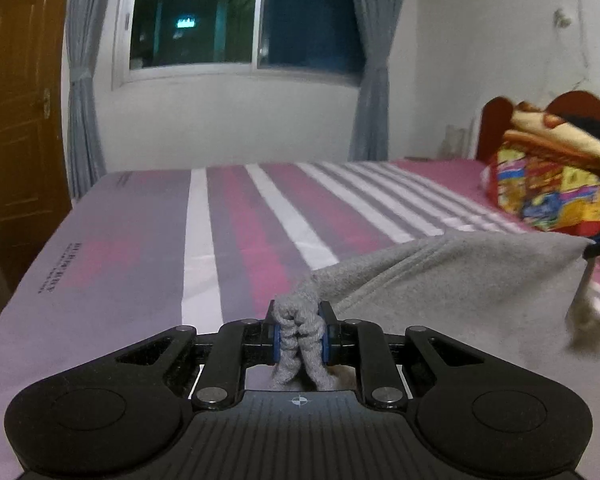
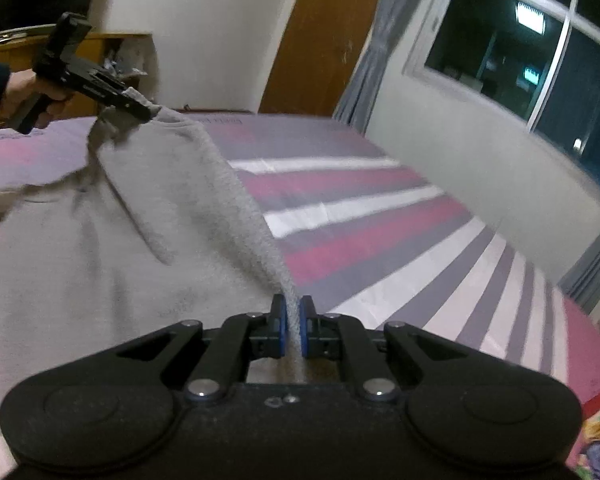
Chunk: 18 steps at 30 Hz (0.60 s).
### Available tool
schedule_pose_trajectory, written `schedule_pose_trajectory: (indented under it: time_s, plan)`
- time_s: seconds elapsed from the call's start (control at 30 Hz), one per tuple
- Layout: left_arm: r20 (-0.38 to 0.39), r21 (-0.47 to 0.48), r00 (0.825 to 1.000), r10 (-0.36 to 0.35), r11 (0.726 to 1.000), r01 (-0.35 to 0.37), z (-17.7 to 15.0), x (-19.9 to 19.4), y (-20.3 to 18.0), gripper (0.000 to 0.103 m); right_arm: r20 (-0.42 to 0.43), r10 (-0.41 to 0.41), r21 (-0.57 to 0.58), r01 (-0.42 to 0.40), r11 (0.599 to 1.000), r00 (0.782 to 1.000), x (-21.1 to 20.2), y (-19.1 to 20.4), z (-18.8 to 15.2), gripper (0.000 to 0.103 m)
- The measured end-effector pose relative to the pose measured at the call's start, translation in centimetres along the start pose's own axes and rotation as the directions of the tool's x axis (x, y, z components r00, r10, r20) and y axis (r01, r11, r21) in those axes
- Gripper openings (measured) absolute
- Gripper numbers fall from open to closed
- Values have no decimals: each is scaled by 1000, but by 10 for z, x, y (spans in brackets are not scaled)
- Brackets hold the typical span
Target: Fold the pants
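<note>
Grey knit pants (image 1: 460,292) hang stretched in the air between my two grippers, above a striped bed. My left gripper (image 1: 299,326) is shut on a bunched corner of the grey fabric, which bulges out between its blue pads. In the right wrist view my right gripper (image 2: 294,320) is shut on a thin edge of the pants (image 2: 112,240). That edge runs taut up to the left gripper (image 2: 150,110), held in a person's hand at the upper left. The right gripper (image 1: 594,246) shows at the far right edge of the left wrist view, pinching the other corner.
The bed (image 1: 148,248) has a pink, grey and white striped sheet. A colourful folded blanket (image 1: 548,176) lies by the red headboard (image 1: 496,128). A window (image 1: 240,20) with grey curtains and a wooden door (image 1: 16,100) stand beyond the bed.
</note>
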<state>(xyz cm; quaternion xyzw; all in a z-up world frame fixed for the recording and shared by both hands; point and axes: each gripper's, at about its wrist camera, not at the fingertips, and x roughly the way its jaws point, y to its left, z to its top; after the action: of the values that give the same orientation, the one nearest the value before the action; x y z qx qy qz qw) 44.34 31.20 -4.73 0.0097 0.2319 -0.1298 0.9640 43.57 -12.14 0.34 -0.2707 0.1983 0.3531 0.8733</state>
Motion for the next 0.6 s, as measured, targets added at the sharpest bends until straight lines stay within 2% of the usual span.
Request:
schedule_pose_trajectory:
  time_s: [0.07,0.13,0.23,0.27,0.33,0.4,0.47,0.53,0.6]
  plan:
    - [-3,1,1000,5,1000,-5,-18,-27,-8,18,9,6,16,-6,1000,1000,-24,24,-6,7]
    - [-21,-7,1000,13,1000,-13,-40,-47,-14,18,5,9,31,-9,999,1000,-34,48,-14,7]
    - [-67,-34,997,36,999,-38,-80,-64,-23,18,-33,22,116,-18,993,999,-36,87,-41,9]
    - [-92,-49,995,43,998,-48,-92,-67,-27,18,-56,26,155,-17,988,998,-32,99,-54,10]
    - [-119,-87,991,55,994,-66,-118,-73,-31,19,-119,40,232,-12,973,992,-20,116,-75,21]
    - [-118,-128,991,64,989,-79,-136,-83,-32,27,-165,47,296,5,955,985,-17,124,-94,22]
    - [-129,-162,987,95,980,-116,-149,-97,-33,44,-155,17,356,40,934,988,-32,122,-102,27]
    - [-142,-197,982,122,969,-149,-161,-113,-30,46,-133,5,450,56,891,991,-50,114,-104,34]
    - [-137,-278,983,122,948,-156,-173,-127,-24,47,-117,-11,523,71,849,993,-65,104,-104,36]
